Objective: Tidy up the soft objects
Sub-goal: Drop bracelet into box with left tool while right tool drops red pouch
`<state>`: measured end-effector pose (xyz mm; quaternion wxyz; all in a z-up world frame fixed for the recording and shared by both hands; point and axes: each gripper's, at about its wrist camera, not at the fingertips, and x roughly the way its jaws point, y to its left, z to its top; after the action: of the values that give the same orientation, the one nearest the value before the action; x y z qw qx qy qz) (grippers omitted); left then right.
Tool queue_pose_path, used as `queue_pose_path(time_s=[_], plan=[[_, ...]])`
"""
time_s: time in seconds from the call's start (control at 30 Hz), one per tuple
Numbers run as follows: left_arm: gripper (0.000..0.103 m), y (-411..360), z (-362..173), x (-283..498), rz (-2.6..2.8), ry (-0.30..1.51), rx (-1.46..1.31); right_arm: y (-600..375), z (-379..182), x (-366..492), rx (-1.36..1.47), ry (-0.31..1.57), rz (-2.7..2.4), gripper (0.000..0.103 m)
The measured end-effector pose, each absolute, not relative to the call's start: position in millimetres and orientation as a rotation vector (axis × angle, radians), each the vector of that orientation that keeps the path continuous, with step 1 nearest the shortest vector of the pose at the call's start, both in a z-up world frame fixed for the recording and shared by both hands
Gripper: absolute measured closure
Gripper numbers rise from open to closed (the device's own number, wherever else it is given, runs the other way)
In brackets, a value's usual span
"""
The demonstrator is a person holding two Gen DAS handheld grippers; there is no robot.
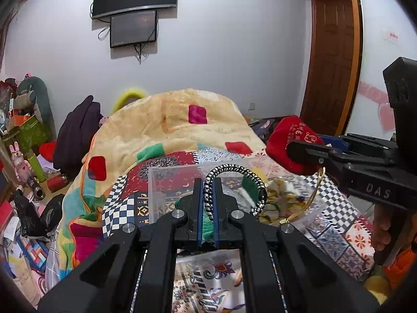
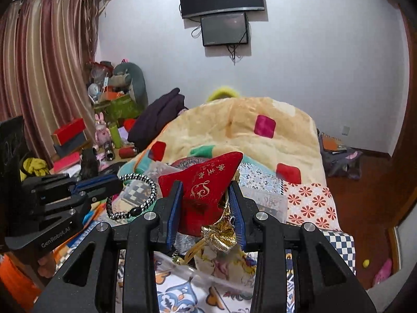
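My left gripper (image 1: 207, 182) is shut on a black-and-white braided cord loop (image 1: 234, 172), held above a clear plastic box (image 1: 166, 180) on the bed. The cord loop also shows in the right wrist view (image 2: 146, 195). My right gripper (image 2: 206, 190) is shut on a red embroidered drawstring pouch (image 2: 206, 180) with gold cords, held above the same box (image 2: 271, 200). In the left wrist view the right gripper (image 1: 297, 151) holds the red pouch (image 1: 281, 140) at the right. A yellowish floral pouch (image 2: 224, 260) lies in the box below.
A cream blanket with coloured squares (image 1: 169, 120) is heaped on the bed behind the box. A patchwork bedspread (image 2: 310, 203) covers the bed. Clutter, boxes and toys fill the floor at the left (image 1: 26, 156). Two screens (image 1: 133, 13) hang on the far wall.
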<state>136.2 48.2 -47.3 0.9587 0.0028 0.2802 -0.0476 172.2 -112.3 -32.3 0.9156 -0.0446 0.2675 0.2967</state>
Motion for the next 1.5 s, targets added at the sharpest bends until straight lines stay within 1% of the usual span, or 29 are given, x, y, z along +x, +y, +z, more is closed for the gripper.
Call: queue_pose_path(time_s=[0.37,0.43,0.5,0.6,0.63,0.73,0.87,1.13,1.3,1.33,1.37,1.4,1.43,1.47,1.5], plan=[[0.098,47.8,-101.1,174.2,-0.100,0.709,0.003,-104.7,-80.3,196.2,-0.130,0.698,0.608,0.070],[0.098,45.9,-107.3,177.9,-0.108,0.730,0.006,-104.8,-84.7,198.6,-0.138,0.715,0.605,0.066],[0.098,44.7,-109.9,179.2,-0.115,0.743,0.008,-102.3,-89.7,200.6,-0.153,0.734,0.596,0.065],[0.098,43.9,-110.9,178.0,-0.118,0.749,0.008,-101.4,-93.8,202.0,-0.165,0.759,0.592,0.057],[0.095,43.7,-110.5,176.6,-0.118,0.748,0.009,-100.9,-93.9,201.6,-0.171,0.763,0.589,0.054],[0.087,44.5,-107.0,171.5,-0.115,0.741,0.003,-101.6,-91.9,199.7,-0.179,0.765,0.589,0.047],[0.079,47.3,-95.0,159.8,-0.117,0.715,-0.016,-105.9,-80.2,193.9,-0.161,0.744,0.592,0.045],[0.078,50.5,-54.5,126.6,-0.130,0.613,-0.060,-124.3,-38.8,164.0,-0.111,0.633,0.600,0.045],[0.078,43.9,-28.8,100.1,-0.124,0.523,-0.042,-135.8,-12.7,137.9,-0.080,0.548,0.606,0.045],[0.075,43.6,-25.1,95.5,-0.124,0.510,-0.040,-138.0,-8.7,133.3,-0.074,0.534,0.607,0.045],[0.068,42.7,-20.4,88.7,-0.125,0.492,-0.039,-140.8,-3.6,127.4,-0.065,0.517,0.609,0.045],[0.064,42.2,-16.6,82.7,-0.125,0.475,-0.041,-142.8,-0.4,123.3,-0.060,0.506,0.611,0.045],[0.056,41.8,-12.4,76.4,-0.124,0.456,-0.045,-144.3,2.7,118.7,-0.055,0.496,0.614,0.045],[0.051,41.8,-8.1,69.7,-0.124,0.436,-0.050,-145.7,5.7,114.4,-0.050,0.485,0.615,0.044],[0.049,41.9,-4.7,64.8,-0.124,0.421,-0.053,-147.3,8.3,109.8,-0.047,0.472,0.615,0.040]])
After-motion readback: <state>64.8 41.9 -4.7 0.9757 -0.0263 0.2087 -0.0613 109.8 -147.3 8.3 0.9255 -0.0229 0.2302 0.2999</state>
